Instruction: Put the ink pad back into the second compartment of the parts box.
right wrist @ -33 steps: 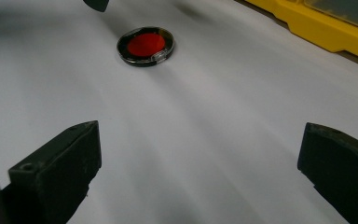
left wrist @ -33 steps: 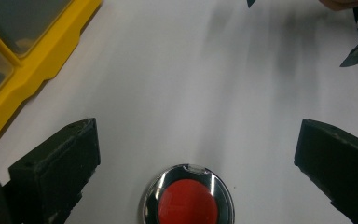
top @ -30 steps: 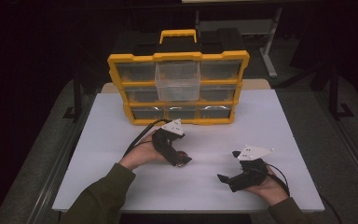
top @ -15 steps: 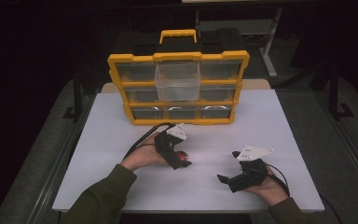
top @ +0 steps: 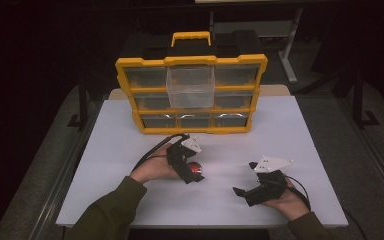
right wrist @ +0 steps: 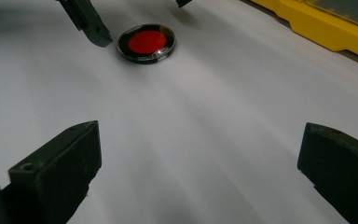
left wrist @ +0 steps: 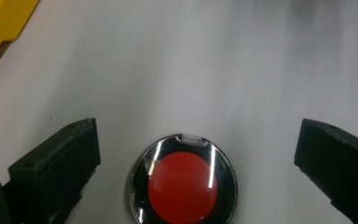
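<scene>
A round red disc (top: 196, 169) with a shiny dark rim lies flat on the white table (top: 290, 140). My left gripper (top: 192, 174) hangs just over it, open, with the disc (left wrist: 183, 183) low between its spread jaws and not touched by either. My right gripper (top: 241, 192) rests near the front right of the table, open and holding nothing. In the right gripper view the disc (right wrist: 147, 42) lies far ahead, with a left gripper finger (right wrist: 87, 22) beside it.
A yellow drawer organizer (top: 130, 82) with a black top and yellow handle stands at the back of the table. Its clear top middle drawer (top: 190, 89) sticks out. The organizer's yellow edge (right wrist: 326, 29) lies at the right gripper view's upper right.
My left gripper has come down and a little nearer, so that its open jaws now straddle the red disc. The right gripper has stayed put.
</scene>
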Demonstrator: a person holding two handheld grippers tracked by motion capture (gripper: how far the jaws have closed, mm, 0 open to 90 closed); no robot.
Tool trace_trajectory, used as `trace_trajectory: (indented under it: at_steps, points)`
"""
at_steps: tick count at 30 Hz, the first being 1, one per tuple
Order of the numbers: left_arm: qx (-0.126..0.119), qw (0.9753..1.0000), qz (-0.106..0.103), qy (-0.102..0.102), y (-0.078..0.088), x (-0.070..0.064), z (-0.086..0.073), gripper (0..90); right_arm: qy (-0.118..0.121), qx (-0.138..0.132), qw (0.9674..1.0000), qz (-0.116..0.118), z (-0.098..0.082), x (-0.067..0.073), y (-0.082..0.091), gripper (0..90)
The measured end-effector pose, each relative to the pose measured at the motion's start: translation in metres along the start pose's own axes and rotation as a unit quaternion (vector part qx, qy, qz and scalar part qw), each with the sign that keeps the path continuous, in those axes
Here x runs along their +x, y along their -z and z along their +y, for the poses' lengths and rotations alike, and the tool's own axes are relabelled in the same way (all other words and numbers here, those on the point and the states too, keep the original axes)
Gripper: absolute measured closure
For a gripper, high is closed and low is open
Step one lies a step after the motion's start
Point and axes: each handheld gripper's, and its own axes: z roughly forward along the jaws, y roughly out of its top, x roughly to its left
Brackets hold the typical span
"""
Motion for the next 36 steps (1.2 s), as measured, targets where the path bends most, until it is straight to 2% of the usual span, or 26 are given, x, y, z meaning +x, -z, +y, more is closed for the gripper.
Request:
trace_trajectory:
  at_steps: [16,25,26,29,33,36]
  points:
    - [0.044,0.9990,0.002,0.003,-0.009,0.003,-0.008,0.0,0.001,0.000,1.0000,0.000,0.000,0.000,0.000,0.0]
    - [0.055,0.9985,-0.001,0.004,-0.011,0.004,-0.011,0.1,0.001,0.000,1.0000,0.000,0.000,0.000,0.000,0.0]
    - [0.056,0.9984,-0.001,0.002,-0.010,0.004,-0.011,3.0,0.001,0.000,1.0000,0.000,0.000,0.000,0.000,0.0]
    - [0.058,0.9983,-0.002,-0.004,-0.009,0.005,-0.012,5.5,0.001,-0.001,1.0000,0.000,0.000,0.000,0.000,0.0]
    - [0.059,0.9983,-0.004,-0.003,-0.010,0.005,-0.012,7.4,0.001,-0.001,1.0000,0.000,0.000,0.000,0.000,0.0]
    - [0.064,0.9979,-0.005,-0.007,-0.009,0.004,-0.012,13.6,0.000,0.000,1.0000,0.000,0.000,0.000,0.000,0.0]
